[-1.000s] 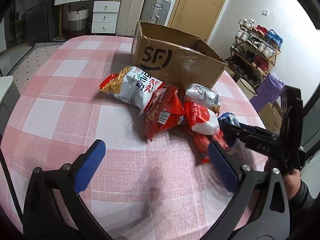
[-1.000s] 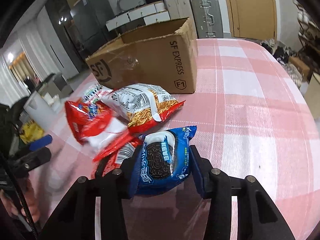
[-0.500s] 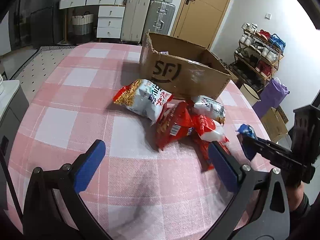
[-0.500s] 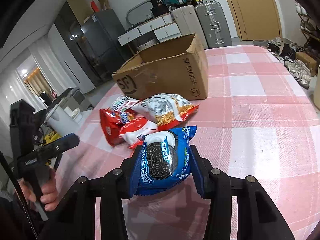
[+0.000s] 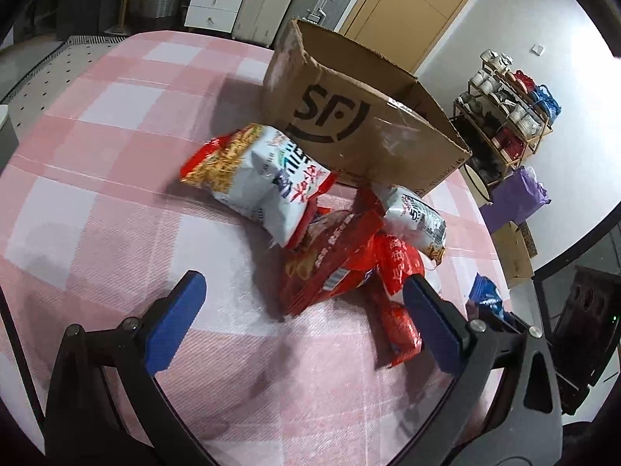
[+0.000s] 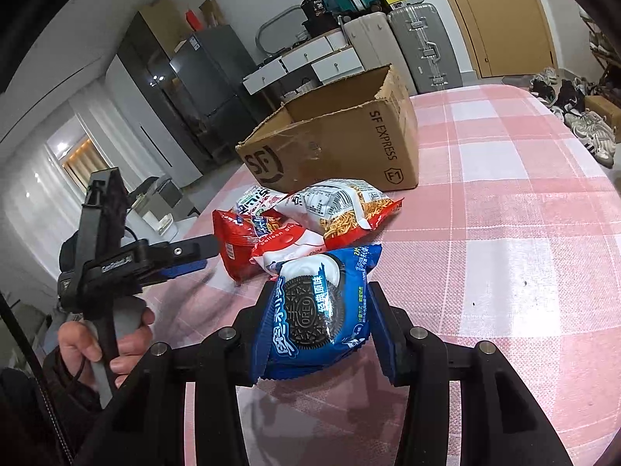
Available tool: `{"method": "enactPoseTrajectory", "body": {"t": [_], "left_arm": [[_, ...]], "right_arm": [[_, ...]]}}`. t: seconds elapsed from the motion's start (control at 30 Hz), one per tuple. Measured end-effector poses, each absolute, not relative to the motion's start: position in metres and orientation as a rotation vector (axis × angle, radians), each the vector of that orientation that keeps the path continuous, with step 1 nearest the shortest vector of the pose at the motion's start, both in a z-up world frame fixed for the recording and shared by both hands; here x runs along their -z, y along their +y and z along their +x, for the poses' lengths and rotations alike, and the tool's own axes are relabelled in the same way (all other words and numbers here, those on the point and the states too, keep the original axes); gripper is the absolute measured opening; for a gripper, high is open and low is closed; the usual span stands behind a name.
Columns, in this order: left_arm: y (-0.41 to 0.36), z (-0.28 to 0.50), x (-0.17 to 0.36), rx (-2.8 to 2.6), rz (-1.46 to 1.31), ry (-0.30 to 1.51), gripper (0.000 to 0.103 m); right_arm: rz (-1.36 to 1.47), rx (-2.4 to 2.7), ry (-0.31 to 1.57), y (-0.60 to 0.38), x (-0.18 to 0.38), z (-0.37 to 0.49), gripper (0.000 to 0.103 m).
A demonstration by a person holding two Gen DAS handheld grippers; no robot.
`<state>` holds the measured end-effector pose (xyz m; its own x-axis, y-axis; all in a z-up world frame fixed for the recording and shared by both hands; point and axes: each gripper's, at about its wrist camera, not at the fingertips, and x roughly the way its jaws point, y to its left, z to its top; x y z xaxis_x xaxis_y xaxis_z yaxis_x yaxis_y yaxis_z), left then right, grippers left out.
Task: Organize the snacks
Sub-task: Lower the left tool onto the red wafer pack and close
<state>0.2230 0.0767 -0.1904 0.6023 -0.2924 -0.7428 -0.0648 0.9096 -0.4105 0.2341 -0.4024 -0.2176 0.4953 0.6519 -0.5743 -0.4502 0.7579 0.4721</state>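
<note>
A lived-in room surrounds the counter (image 6: 524,202): suitcases (image 6: 419,42) and white drawers (image 6: 322,58) stand against the far wall beside a wooden door (image 6: 500,11), and a shoe rack (image 5: 508,112) stands off to one side. The counter wears a pink and white checked cloth.

An open cardboard box (image 6: 333,143) sits toward the far edge of the counter. Just in front of it, toward the middle, lies a heap of snack bags. A white and red noodle snack bag (image 5: 260,174) lies nearest the box, touching its front wall. A red bag (image 5: 330,268) lies beneath and in front of it, and a smaller white bag (image 5: 415,217) rests at the heap's side, near the box corner.

The right tool (image 6: 322,326) grips a blue cookie packet (image 6: 314,310) between its blue pads, pressing on both sides. The packet is raised above the cloth near the counter's near edge, just in front of the heap.

The left tool (image 5: 299,306) hangs with its pads wide apart and nothing between them, above the cloth by the heap; its right pad overlaps the red bags in view. In the right wrist view, a hand (image 6: 101,341) holds that tool's handle.
</note>
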Motion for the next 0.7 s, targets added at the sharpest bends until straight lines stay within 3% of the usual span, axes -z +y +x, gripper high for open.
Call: {"method": "enactPoseTrajectory", "body": {"t": [0.23,0.57,0.7], "left_arm": [[0.068,0.245,0.201,0.12,-0.436,0.946,0.1],[0.059,0.256,0.211,0.069,-0.437,0.953,0.091],[0.052,0.254,0.211,0.072,-0.412,0.958,0.071]], "right_arm": [[0.3,-0.686,0.815,-0.406,0.222,0.237,0.045],[0.333,-0.693,0.813,-0.412,0.227,0.238,0.045],[0.333,-0.707,0.808,-0.412,0.227,0.237,0.045]]}}
